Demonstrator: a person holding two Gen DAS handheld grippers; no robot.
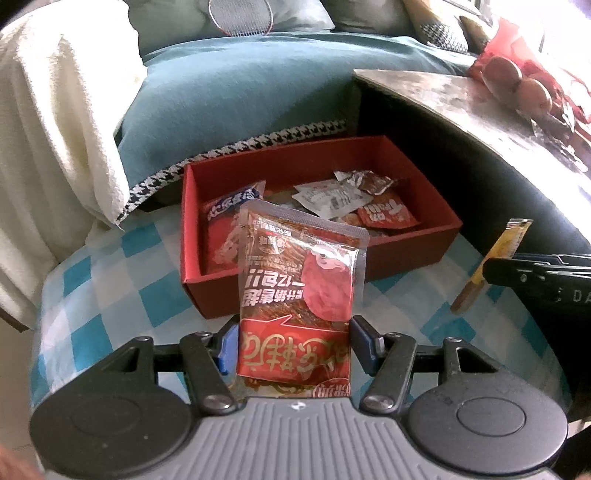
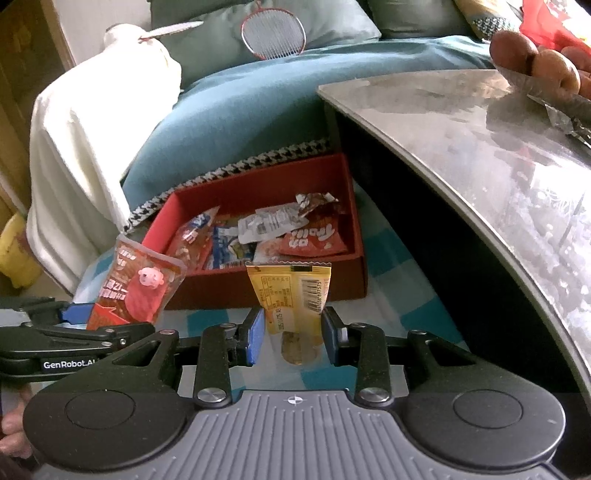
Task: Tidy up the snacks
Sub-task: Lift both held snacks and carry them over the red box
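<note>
My left gripper (image 1: 293, 347) is shut on a red snack packet (image 1: 299, 291) with a clear top, held upright just in front of the red box (image 1: 413, 236). In the right wrist view the same red snack packet (image 2: 136, 284) shows at the left, in the left gripper (image 2: 99, 317). My right gripper (image 2: 293, 332) is shut on a yellow snack packet (image 2: 293, 295), barcode side facing me, near the red box (image 2: 360, 258). In the left wrist view the yellow snack packet (image 1: 491, 262) appears edge-on at the right. Several snack packets (image 2: 310, 240) lie inside the box.
The box stands on a blue-and-white checked cloth (image 1: 110, 280). A grey tabletop (image 2: 480, 147) with a bowl of round fruit (image 2: 535, 62) overhangs on the right. Behind lie a teal cushion (image 1: 236, 99), a white blanket (image 2: 85, 147) and a badminton racket (image 2: 273, 33).
</note>
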